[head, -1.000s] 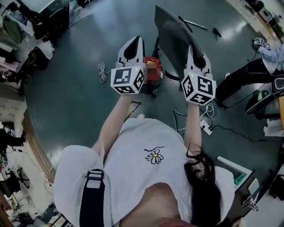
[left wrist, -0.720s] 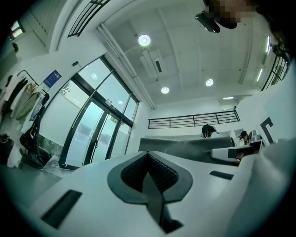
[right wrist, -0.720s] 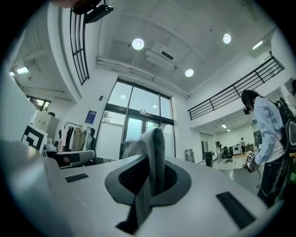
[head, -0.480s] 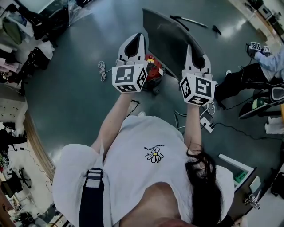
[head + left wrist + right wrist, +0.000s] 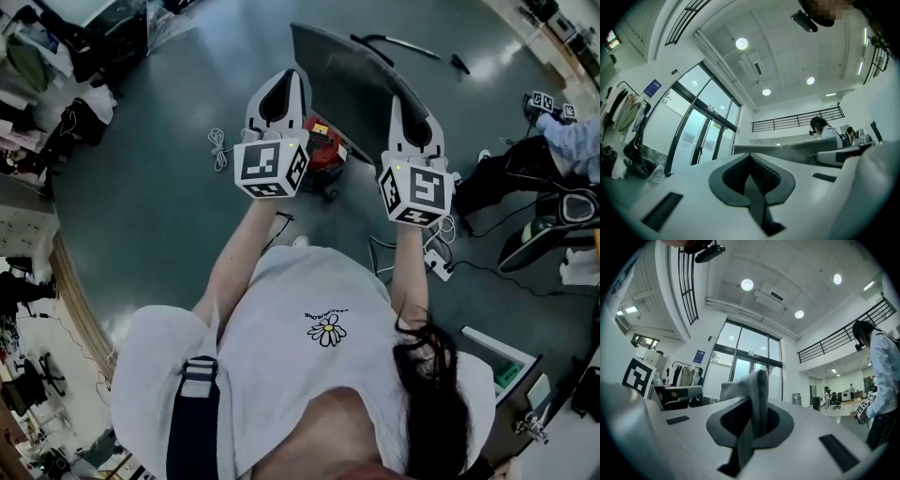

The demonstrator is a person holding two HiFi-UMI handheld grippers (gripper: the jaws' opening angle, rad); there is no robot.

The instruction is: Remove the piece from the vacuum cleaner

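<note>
Grey piece [image 5: 352, 70]: a broad, dark, textured sheet held up in the air above the floor [image 5: 169, 206]. It spreads from just beside the left gripper [image 5: 283, 86] across to the right gripper [image 5: 403, 108] and on toward 1 o'clock.
Right gripper: clenched on the grey piece. In the right gripper view a fold of the woven material [image 5: 757, 390] stands up out of the closed jaws [image 5: 751, 401].
Left gripper: jaws pressed together with nothing showing between the pads [image 5: 750, 157]. The sheet's edge [image 5: 787, 151] runs off toward 3 o'clock just past the tips; whether the tips touch it cannot be told.
Vacuum cleaner [image 5: 326, 155]: red body on the floor at 12 o'clock from the person, seen between the two grippers and partly under the sheet, apart from it.
Floor items: a coiled white cable [image 5: 217, 150] at 10 o'clock of the vacuum cleaner; a white power strip [image 5: 437, 270] with cords at 4 o'clock of it.
Bystander [image 5: 525, 164]: seated at 3 o'clock, well apart.
</note>
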